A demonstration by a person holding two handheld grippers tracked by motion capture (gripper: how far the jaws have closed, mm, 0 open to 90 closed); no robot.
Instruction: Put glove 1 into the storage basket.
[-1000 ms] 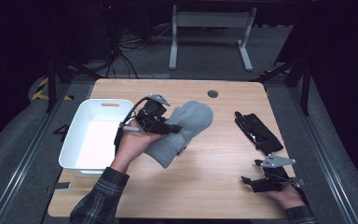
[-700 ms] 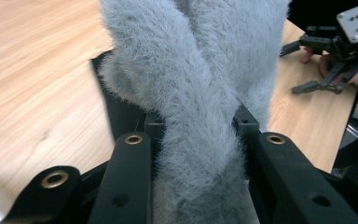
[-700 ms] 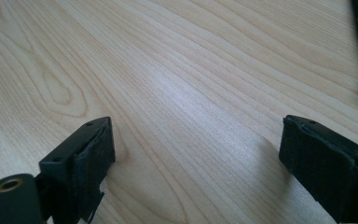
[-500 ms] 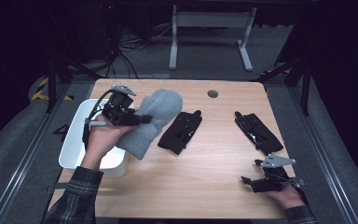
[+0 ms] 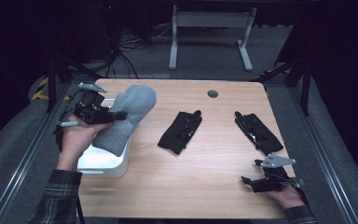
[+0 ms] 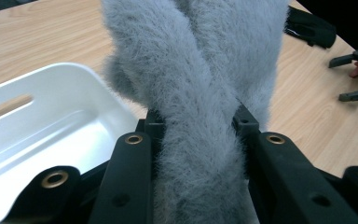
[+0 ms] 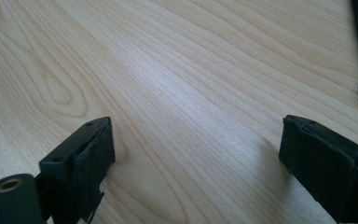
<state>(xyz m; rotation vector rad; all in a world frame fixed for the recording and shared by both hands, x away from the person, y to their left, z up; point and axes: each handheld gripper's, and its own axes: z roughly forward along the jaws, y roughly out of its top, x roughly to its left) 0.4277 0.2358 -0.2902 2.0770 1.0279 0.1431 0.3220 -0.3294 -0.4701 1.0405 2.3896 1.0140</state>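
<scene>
Now the grey mitten (image 5: 126, 116) has been carried from frame centre to the left, clamped in the left gripper (image 5: 103, 114), above the bin (image 5: 103, 161). Release is judged next. The right gripper (image 5: 261, 183) is held wide, empty, lower right.

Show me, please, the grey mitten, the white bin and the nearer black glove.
grey mitten (image 5: 133, 105), high view, on its fuzzy palm.
white bin (image 6: 70, 116), left gripper view, on its inner wall.
black glove (image 5: 181, 132), high view, on its middle.
</scene>
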